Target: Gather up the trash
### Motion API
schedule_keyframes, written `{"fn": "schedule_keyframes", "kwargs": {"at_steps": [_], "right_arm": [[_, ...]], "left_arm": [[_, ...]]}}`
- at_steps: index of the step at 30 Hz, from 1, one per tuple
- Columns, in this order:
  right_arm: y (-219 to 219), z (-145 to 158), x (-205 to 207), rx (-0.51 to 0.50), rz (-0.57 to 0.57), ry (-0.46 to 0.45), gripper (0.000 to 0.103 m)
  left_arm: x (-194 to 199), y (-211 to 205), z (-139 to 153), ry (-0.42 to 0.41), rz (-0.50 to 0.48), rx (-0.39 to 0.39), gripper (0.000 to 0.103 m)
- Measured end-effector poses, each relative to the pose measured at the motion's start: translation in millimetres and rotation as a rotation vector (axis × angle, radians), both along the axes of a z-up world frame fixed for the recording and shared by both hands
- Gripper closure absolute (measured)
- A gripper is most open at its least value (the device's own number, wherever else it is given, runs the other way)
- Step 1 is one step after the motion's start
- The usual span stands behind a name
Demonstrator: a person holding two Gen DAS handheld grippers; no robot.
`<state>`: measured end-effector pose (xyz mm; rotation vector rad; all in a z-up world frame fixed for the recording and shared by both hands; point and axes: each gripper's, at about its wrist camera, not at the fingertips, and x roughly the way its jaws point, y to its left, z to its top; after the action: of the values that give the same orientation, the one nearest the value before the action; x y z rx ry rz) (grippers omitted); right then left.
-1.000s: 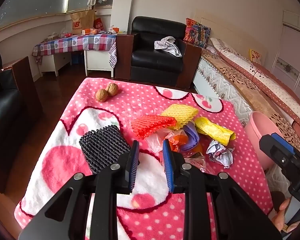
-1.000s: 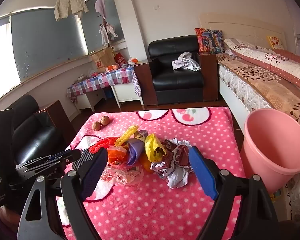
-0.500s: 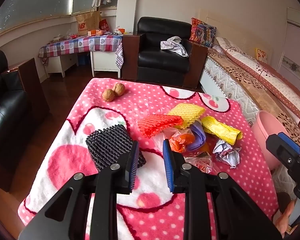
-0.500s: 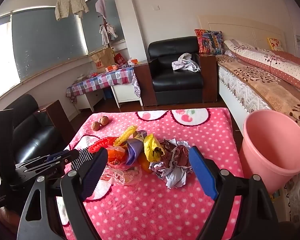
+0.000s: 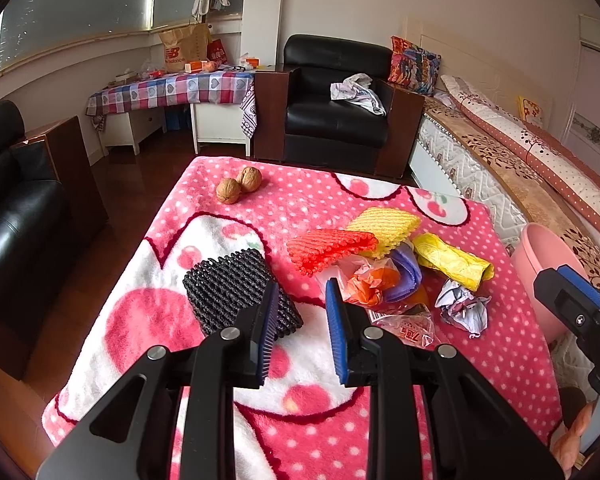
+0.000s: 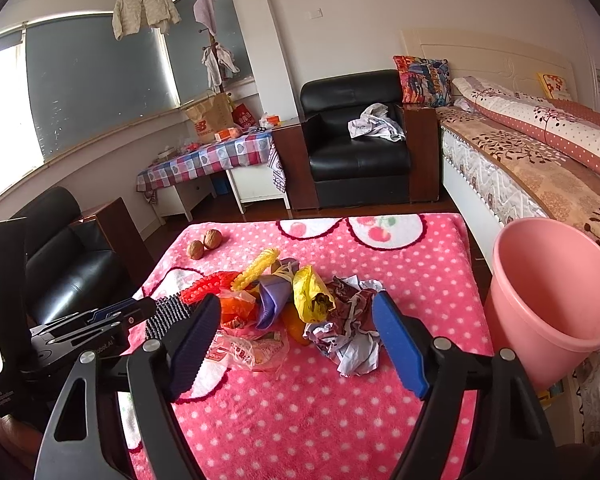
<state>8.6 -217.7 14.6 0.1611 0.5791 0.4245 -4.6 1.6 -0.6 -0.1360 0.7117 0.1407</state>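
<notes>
A heap of trash lies on the pink blanket-covered table (image 5: 220,360): a black foam net (image 5: 232,292), a red foam net (image 5: 328,246), a yellow foam net (image 5: 388,226), a yellow wrapper (image 5: 452,260), orange plastic (image 5: 370,280), a clear wrapper (image 5: 404,326) and crumpled paper (image 5: 462,308). My left gripper (image 5: 302,292) hovers open just short of the black net's near corner, with nothing between its fingers. My right gripper (image 6: 296,304) stands wide open in front of the heap, the crumpled paper (image 6: 352,340) beyond its fingers. A pink bin (image 6: 552,304) stands at the table's right.
Two walnuts (image 5: 238,186) sit near the table's far left edge. A black armchair (image 5: 336,112) and a checked side table (image 5: 172,90) stand beyond. A bed (image 6: 540,168) runs along the right, a black sofa (image 5: 8,220) along the left.
</notes>
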Motion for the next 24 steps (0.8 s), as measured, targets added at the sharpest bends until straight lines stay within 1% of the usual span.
{"fn": "schedule_keyframes", "kwargs": {"at_steps": [11,16,20,24], "right_arm": [[2.3,-0.2,3.0,0.000,0.005,0.007,0.031],[0.7,-2.7,7.3,0.006,0.002,0.019,0.031],[-0.7,-5.4,10.0,0.009,0.000,0.027,0.031],[-2.0,-10.2,11.8,0.006,0.004,0.035,0.031]], "left_arm": [[1.0,1.1,-0.7,0.001,0.002,-0.002,0.079],[2.1,4.2,-4.2,-0.006,-0.030,-0.018,0.078],[2.6,10.9,-7.8,-0.003,-0.035,-0.054,0.078],[3.0,17.1,-10.2,0.006,-0.053,-0.108,0.078]]}}
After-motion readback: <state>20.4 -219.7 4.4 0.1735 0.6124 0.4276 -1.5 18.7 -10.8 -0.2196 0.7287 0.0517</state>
